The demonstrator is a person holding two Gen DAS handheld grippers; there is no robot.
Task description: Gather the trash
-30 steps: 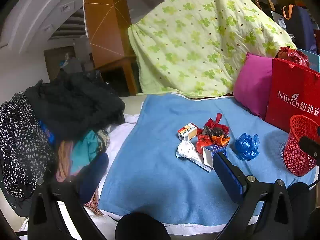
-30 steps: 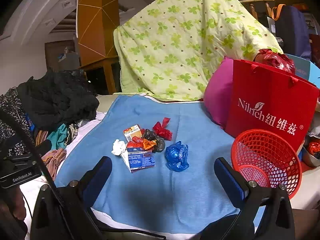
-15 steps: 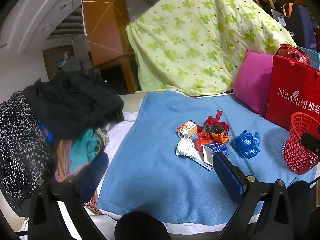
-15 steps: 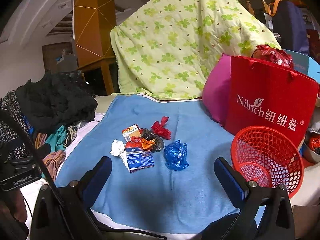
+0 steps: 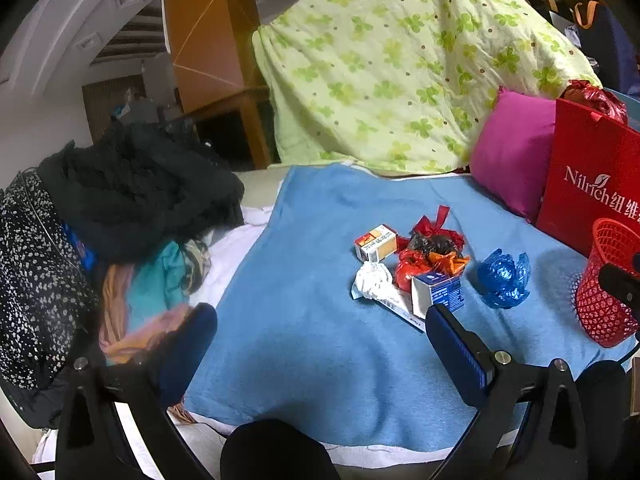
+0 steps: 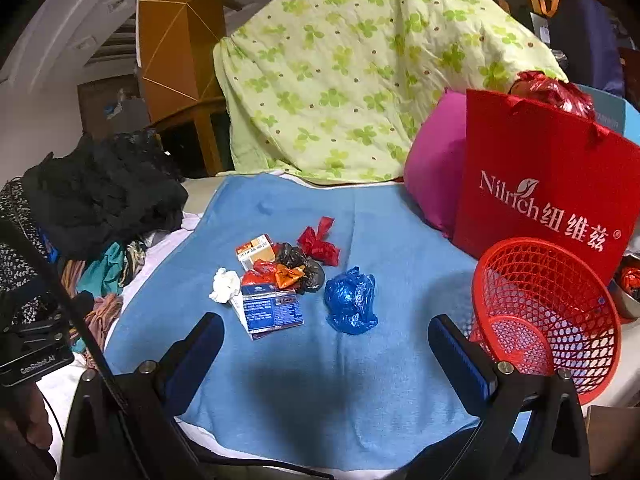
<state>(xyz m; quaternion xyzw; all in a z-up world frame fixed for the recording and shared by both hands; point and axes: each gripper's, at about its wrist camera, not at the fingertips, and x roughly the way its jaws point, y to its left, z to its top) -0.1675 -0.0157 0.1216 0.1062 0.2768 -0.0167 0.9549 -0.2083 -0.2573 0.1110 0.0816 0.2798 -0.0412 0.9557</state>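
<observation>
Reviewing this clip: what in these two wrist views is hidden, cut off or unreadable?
- Red basket: cut by the left view's right edge.
- Small print on the blue-and-white box and orange box: too small in either view.
- Under the black bag: trash pieces overlap.
- Inside the red gift bag: its front wall hides it.
- Right of the basket: a shiny item, cut by the right view's edge.

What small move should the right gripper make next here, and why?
Probably ease the right gripper forward and down over the crumpled blue plastic bag. Both grippers are open and empty, that bag lies apart from the pile, nearest the red mesh basket, which looks empty.
</observation>
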